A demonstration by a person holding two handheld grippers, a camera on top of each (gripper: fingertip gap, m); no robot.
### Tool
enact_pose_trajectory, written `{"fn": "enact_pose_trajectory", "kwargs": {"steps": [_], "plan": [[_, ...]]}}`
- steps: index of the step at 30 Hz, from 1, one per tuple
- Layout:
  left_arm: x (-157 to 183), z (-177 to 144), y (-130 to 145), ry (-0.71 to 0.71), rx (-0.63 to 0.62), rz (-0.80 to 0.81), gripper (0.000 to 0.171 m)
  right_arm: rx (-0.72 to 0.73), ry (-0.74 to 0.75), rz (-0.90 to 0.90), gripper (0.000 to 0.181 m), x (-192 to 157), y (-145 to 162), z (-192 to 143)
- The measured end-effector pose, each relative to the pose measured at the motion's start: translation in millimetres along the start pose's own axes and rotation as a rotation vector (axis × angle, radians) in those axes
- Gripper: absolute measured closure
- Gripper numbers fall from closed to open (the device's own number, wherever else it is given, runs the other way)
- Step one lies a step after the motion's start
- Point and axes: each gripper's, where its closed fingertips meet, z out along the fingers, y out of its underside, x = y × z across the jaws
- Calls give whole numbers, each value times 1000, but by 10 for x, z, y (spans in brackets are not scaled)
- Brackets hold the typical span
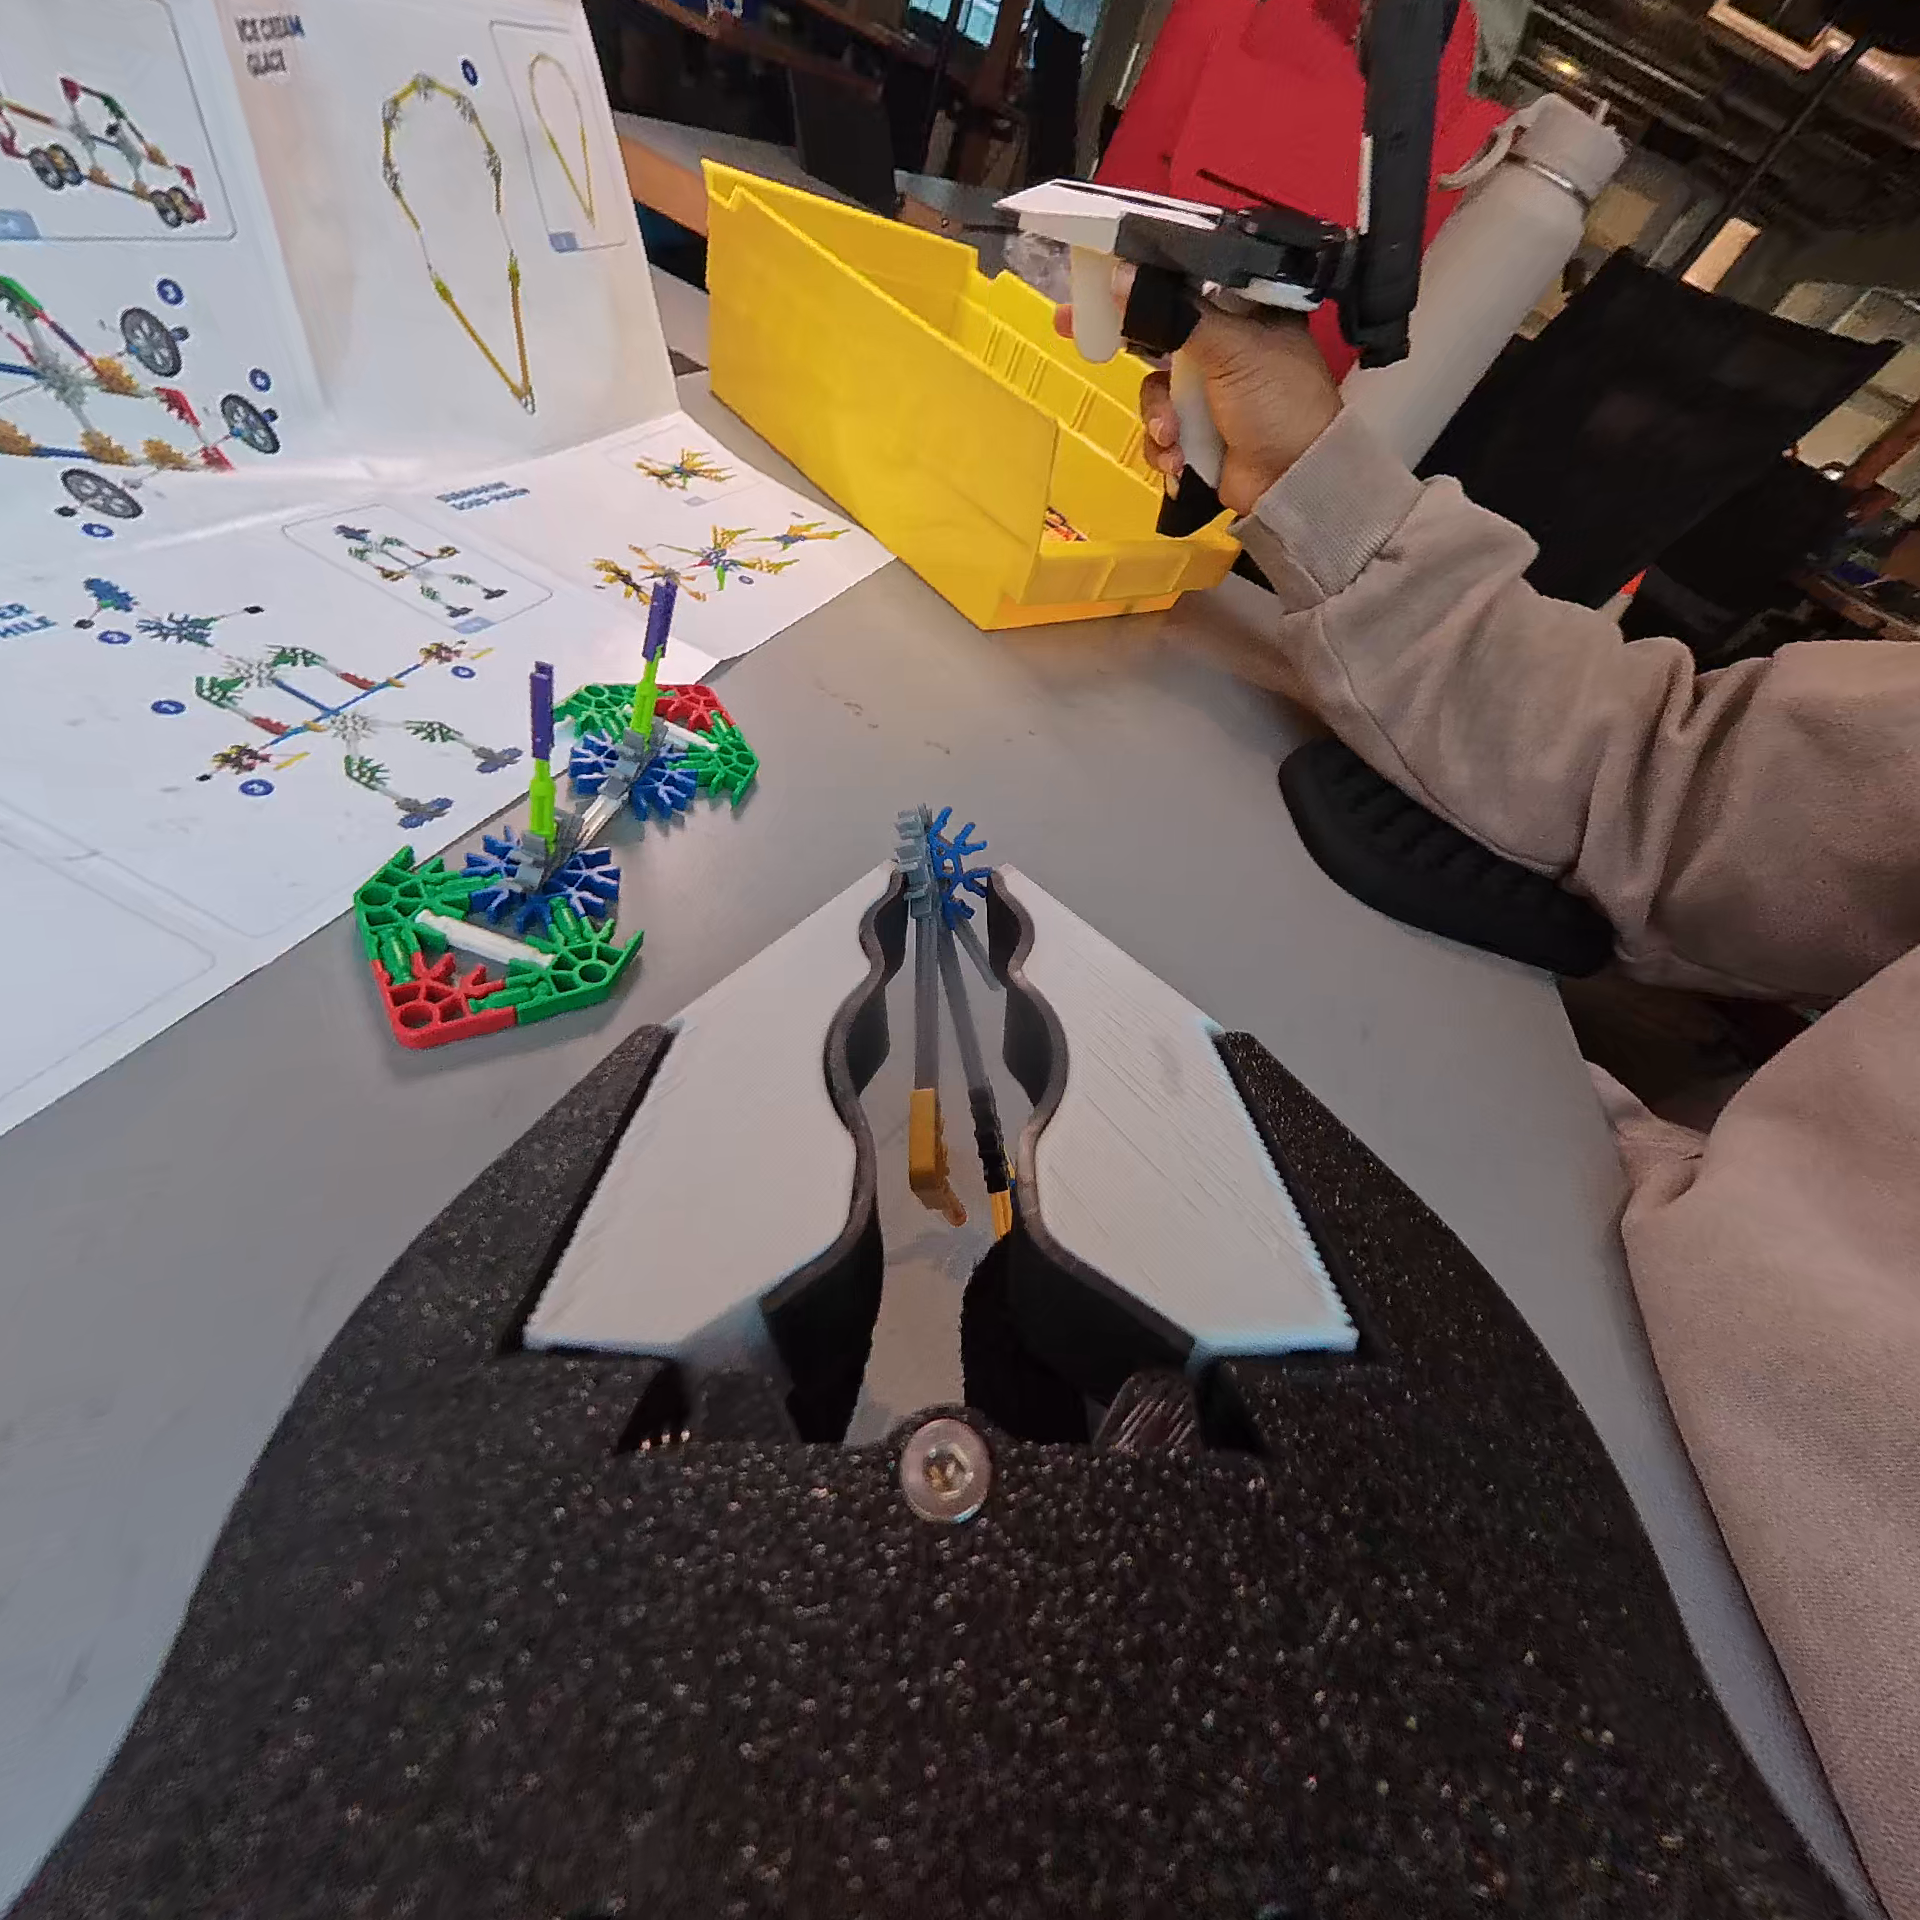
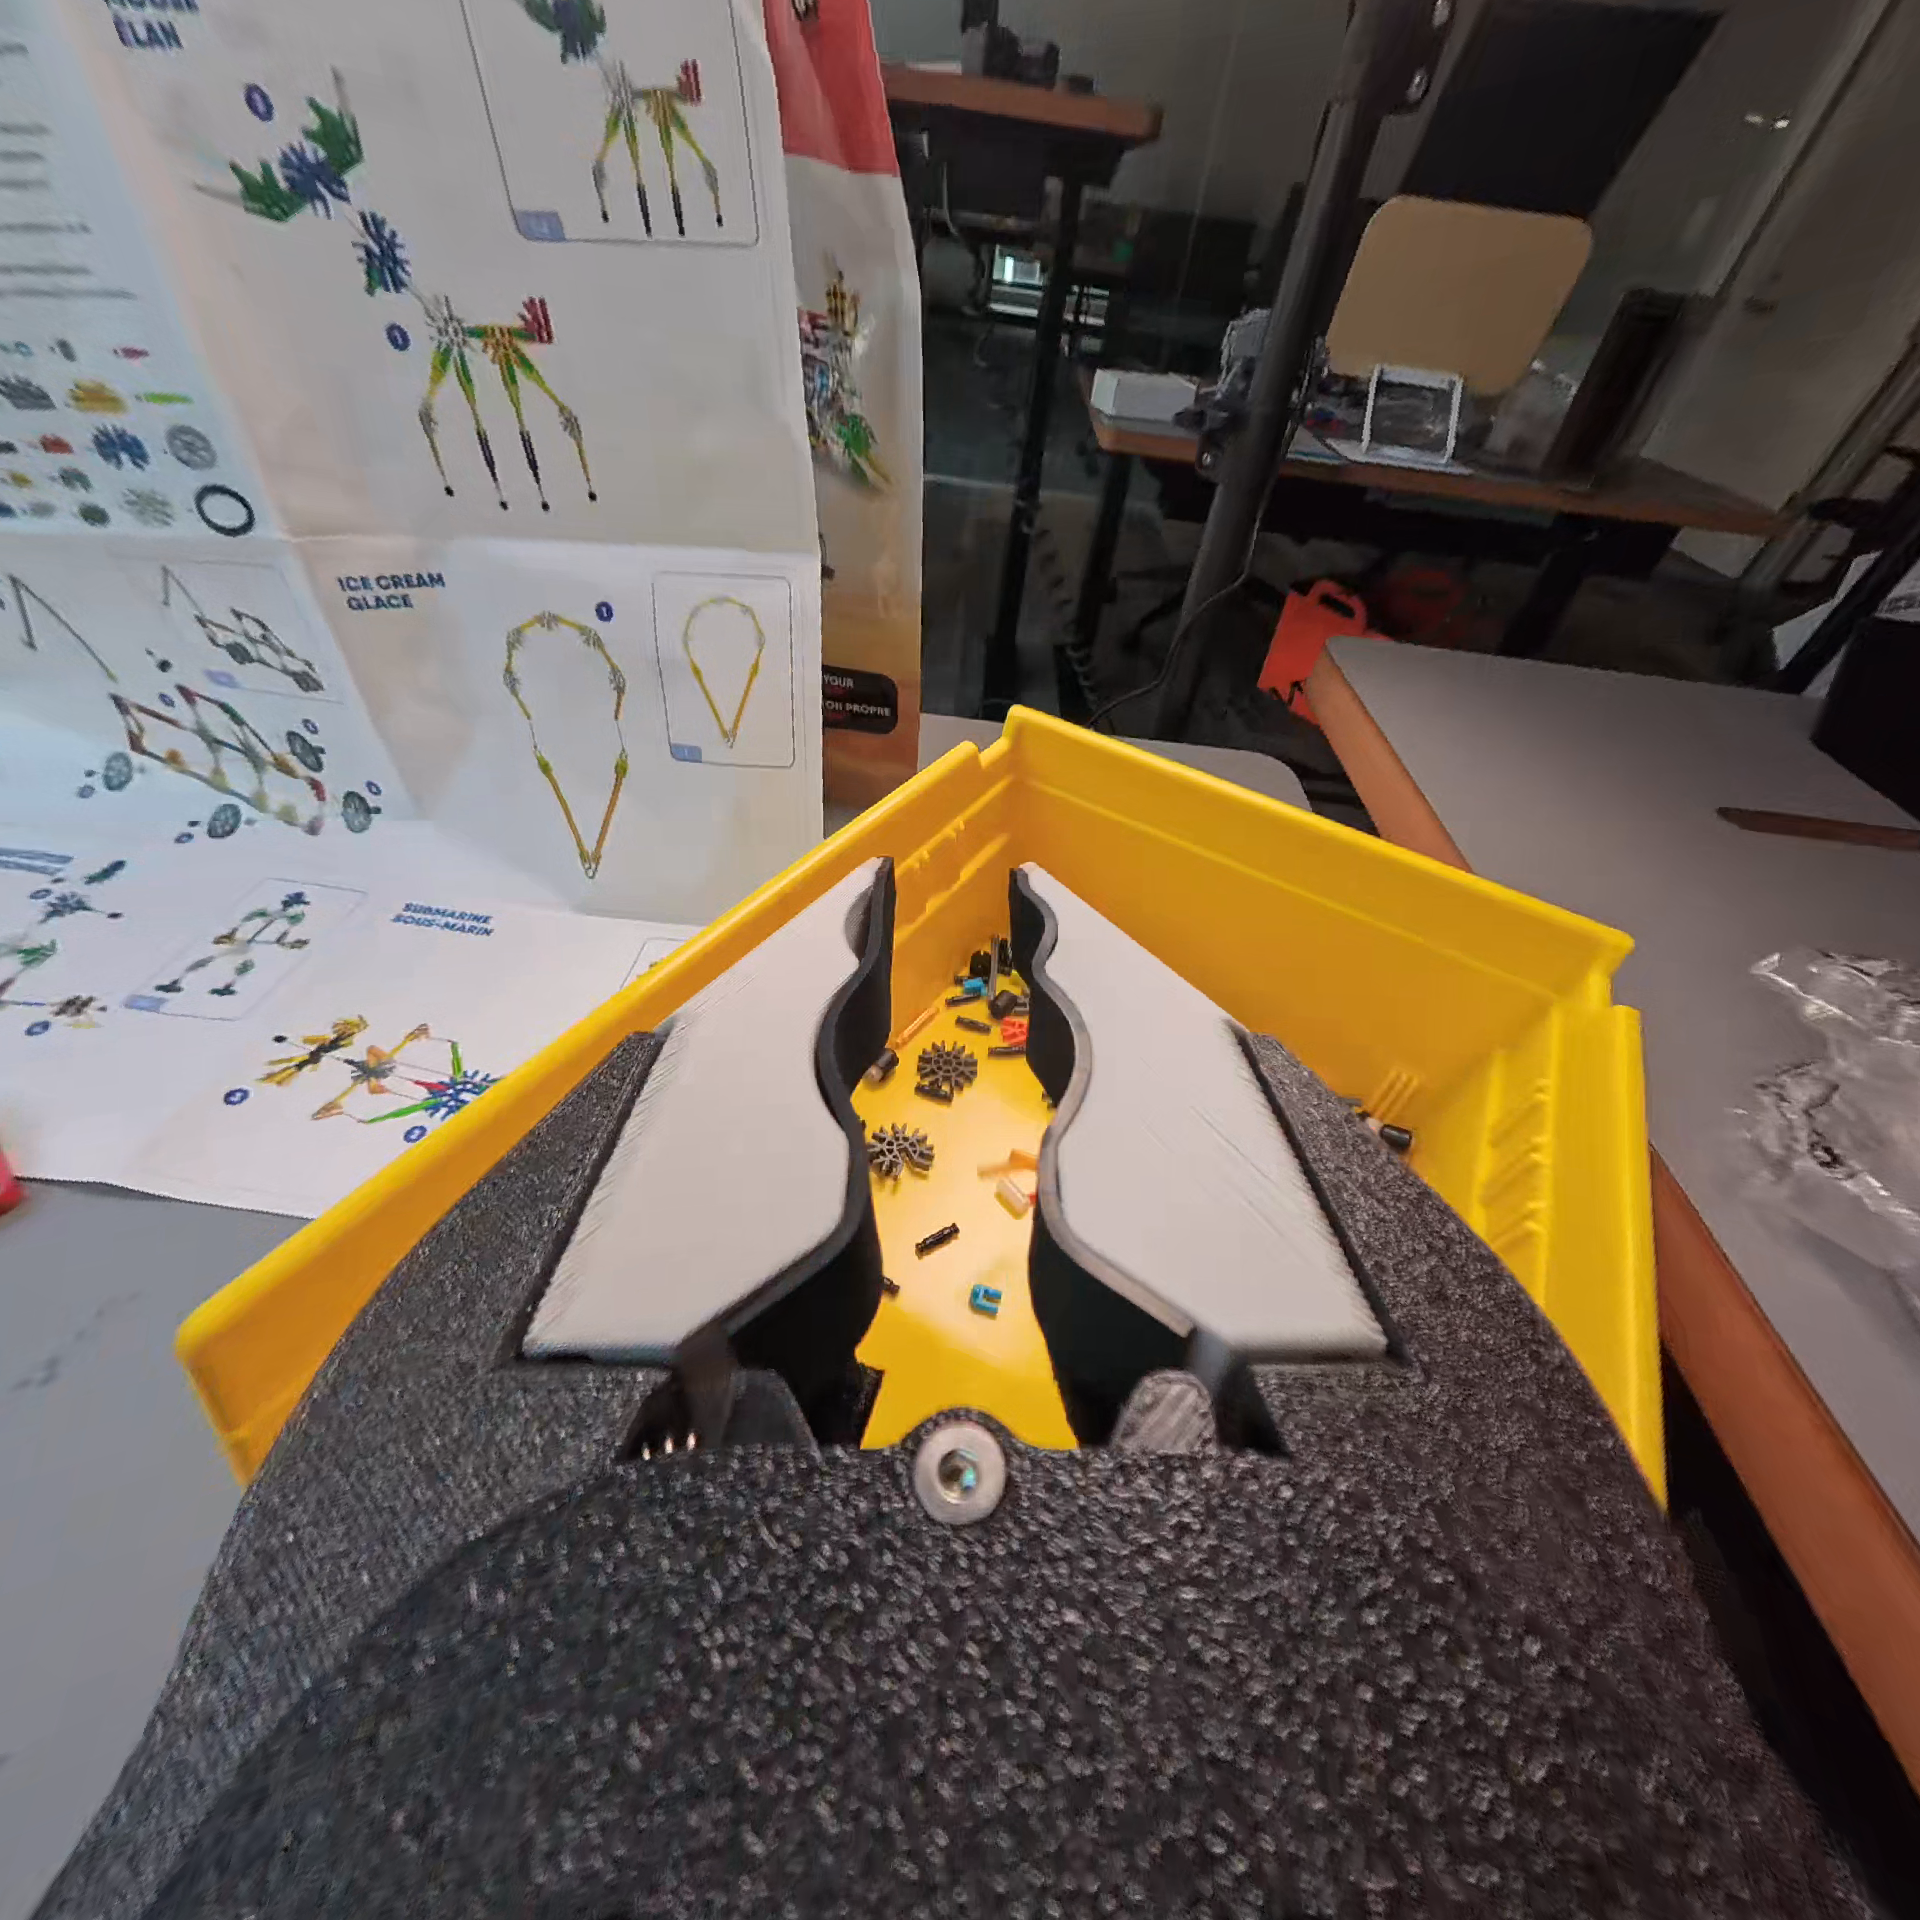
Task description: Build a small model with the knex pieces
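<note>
My left gripper (image 1: pixel 943 883) is shut on a small rod-and-connector piece (image 1: pixel 940 862): grey and blue snowflake connectors at the tips, with grey rods and yellow ends running back between the fingers. It hovers above the grey table (image 1: pixel 1091 727). To its left lie two built assemblies (image 1: pixel 499 914) of green, red and blue connectors with purple and green upright rods. My right gripper (image 2: pixel 951 883) is open and empty over the yellow bin (image 2: pixel 1299 862), above several loose small parts (image 2: pixel 940 1070). It also shows in the left wrist view (image 1: pixel 1049 213), held by a hand over the bin (image 1: pixel 883 395).
A folded instruction sheet (image 1: pixel 312 312) lies and stands at the left. A person's beige sleeve (image 1: pixel 1507 748) crosses the right side. A clear plastic bag (image 2: pixel 1839 1091) lies right of the bin on a second table (image 2: pixel 1610 748). A pale bottle (image 1: pixel 1507 239) stands behind. One gripper's finger ends stand about 40 cm off the other's.
</note>
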Motion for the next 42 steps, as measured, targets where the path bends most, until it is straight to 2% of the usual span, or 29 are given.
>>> {"fn": "enact_pose_trajectory", "kwargs": {"steps": [3,5,7,10,14,16,18,23,26,29,34,38,42], "plan": [[95,-2,-48,39,27,34,158,76,-24,-5,152,-99,-191,-79],[148,-2,-73,55,39,59,158,168,-74,-50,152,-304,-381,-186],[201,-3,-100,73,56,80,158,258,-222,-88,156,-730,-577,-337],[257,-4,-133,90,80,100,158,327,-573,-151,159,-1674,-716,-672],[322,-31,-200,121,127,102,158,240,-1141,-155,159,-2992,-451,-1329],[360,-58,-252,148,162,88,158,164,-1271,-148,158,-3424,-226,-1503],[393,-83,-297,171,191,77,158,84,-1334,-172,156,-3714,20,-1577],[491,-120,-348,228,223,77,158,34,-1339,-46,162,-3920,132,-1523],[536,-130,-367,256,238,74,158,26,-1349,-59,162,-3965,183,-1562],[565,-106,-337,273,228,75,158,26,-1341,-78,172,-3997,216,-1583],[654,-118,-316,348,220,47,156,55,-1356,-52,179,-3939,145,-1605],[635,-124,-300,345,209,49,149,59,-1359,-28,180,-3857,94,-1598],[606,-123,-296,325,207,61,154,38,-1390,-3,180,-3862,97,-1651]]}}
